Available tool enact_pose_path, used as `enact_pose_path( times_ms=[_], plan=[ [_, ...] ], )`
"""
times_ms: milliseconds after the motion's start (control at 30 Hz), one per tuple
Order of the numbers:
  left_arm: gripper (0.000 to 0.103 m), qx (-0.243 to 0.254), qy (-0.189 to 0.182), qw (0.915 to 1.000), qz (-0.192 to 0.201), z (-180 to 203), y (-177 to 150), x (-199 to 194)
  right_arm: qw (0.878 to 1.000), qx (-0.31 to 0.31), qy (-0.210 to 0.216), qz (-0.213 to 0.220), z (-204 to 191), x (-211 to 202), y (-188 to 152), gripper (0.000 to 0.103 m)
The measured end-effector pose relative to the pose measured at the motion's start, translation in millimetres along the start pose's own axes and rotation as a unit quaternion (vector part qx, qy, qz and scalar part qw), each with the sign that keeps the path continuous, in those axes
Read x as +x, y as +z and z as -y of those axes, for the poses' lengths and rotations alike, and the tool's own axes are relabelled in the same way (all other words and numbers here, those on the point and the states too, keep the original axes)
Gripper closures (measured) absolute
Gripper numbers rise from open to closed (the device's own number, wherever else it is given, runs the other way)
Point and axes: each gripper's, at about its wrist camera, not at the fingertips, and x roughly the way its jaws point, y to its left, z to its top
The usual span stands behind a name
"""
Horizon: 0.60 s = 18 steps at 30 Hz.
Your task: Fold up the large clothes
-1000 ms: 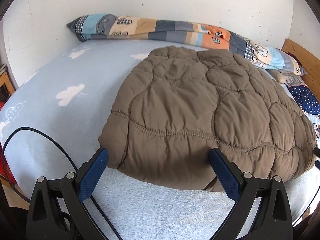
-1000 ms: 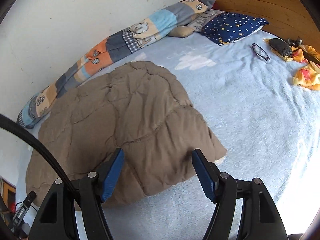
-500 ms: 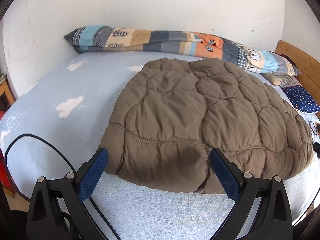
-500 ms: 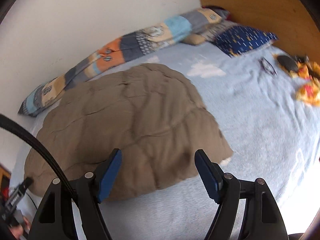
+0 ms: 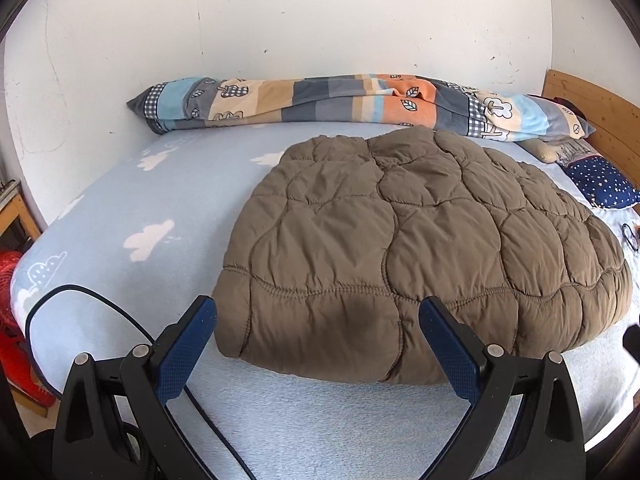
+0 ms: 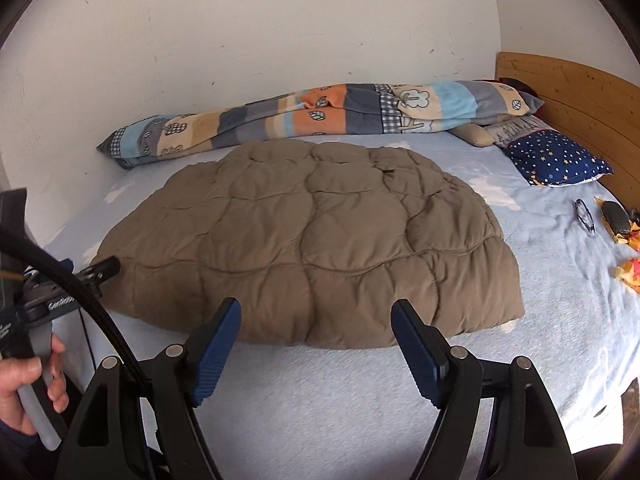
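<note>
A brown quilted puffer garment (image 5: pixel 416 248) (image 6: pixel 312 240) lies folded into a thick pad on the light blue bed sheet (image 5: pixel 132 208). My left gripper (image 5: pixel 318 312) is open in front of the garment's near left corner, nothing between its blue pads. My right gripper (image 6: pixel 316 312) hovers before the garment's near edge; its jaws are opening and hold nothing. The left tool, held by a hand (image 6: pixel 28 384), appears at the left edge of the right wrist view.
A rolled patchwork blanket (image 6: pixel 320 116) runs along the white wall. A navy star pillow (image 6: pixel 556 156) leans by the wooden headboard (image 6: pixel 572 88). Glasses (image 6: pixel 585 216), a dark case (image 6: pixel 614 216) and orange cloth (image 6: pixel 630 270) lie at right. A red object (image 5: pixel 10 300) sits beside the bed.
Both grippers have drawn back from the garment's near edge. The right view has rolled level and swung left, and its jaws stand wider apart.
</note>
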Motion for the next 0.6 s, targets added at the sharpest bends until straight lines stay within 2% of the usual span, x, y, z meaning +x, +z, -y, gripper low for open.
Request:
enact_pose_path(
  times_ms=[333,467,600],
  plan=[
    [0.002,0.016,-0.003,0.9999,-0.005,8.6,7.3,-32.9,1.000,-0.024,0.014,-0.004,-18.3,-8.4,-12.7,0.019],
    [0.002,0.023,-0.016,0.9996,-0.006,13.6,6.7,-45.7,1.000,-0.010,0.009,-0.009,-11.4,-3.9,-12.0,0.019],
    [0.002,0.053,0.010,0.9986,0.005,24.8,8.2,-51.4,1.000,0.004,0.003,-0.013,-4.8,0.3,-11.0,0.019]
  ],
)
